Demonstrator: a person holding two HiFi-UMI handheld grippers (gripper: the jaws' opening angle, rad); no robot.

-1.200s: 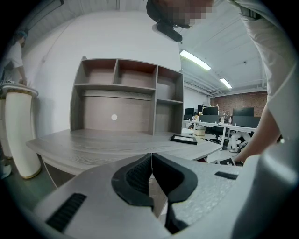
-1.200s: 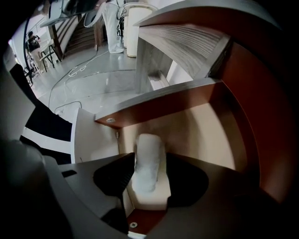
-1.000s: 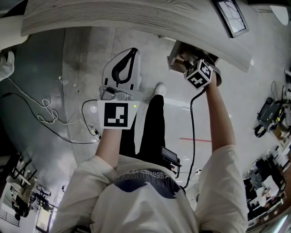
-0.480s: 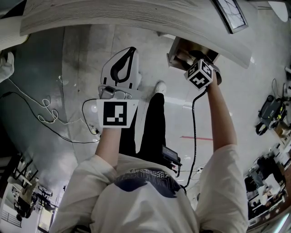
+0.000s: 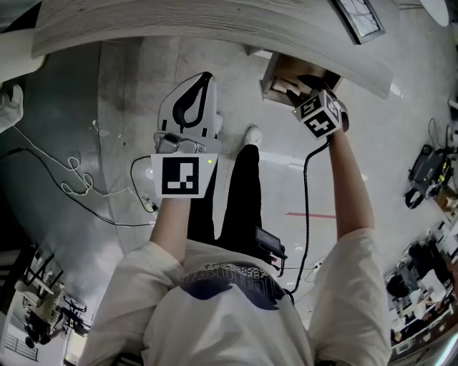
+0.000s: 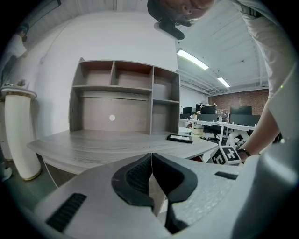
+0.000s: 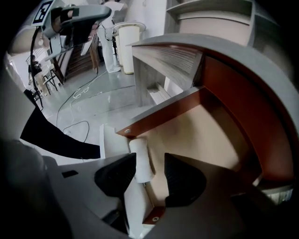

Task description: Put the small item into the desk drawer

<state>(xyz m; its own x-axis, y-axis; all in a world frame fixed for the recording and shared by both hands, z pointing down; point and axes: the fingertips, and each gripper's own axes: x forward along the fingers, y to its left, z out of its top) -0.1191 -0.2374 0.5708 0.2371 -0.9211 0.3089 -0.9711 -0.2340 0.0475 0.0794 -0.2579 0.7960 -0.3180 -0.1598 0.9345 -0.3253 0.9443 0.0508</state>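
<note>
The desk drawer (image 5: 275, 75) stands pulled open under the desk top; its reddish walls (image 7: 163, 109) and pale bottom fill the right gripper view. A small white cylinder (image 7: 140, 158) lies in the drawer's front corner. My right gripper (image 7: 150, 161) points down into the drawer (image 5: 309, 96) and is open. Its jaws have just been closing a little. The cylinder lies between them, close to the left pad (image 7: 119, 175), and the right pad is clear of it. My left gripper (image 5: 206, 80) hangs over the floor left of the drawer, shut (image 6: 150, 170) on nothing.
The curved wooden desk top (image 5: 215, 21) carries a shelf unit (image 6: 124, 98) and a flat black-framed item (image 6: 180, 138). Cables (image 5: 71, 179) trail on the floor at left. The person's leg and shoe (image 5: 250, 136) stand between the grippers. A tall white cylinder (image 6: 18, 135) stands beside the desk.
The right gripper's marker cube has tilted slightly over the open drawer. The left gripper has stayed where it was.
</note>
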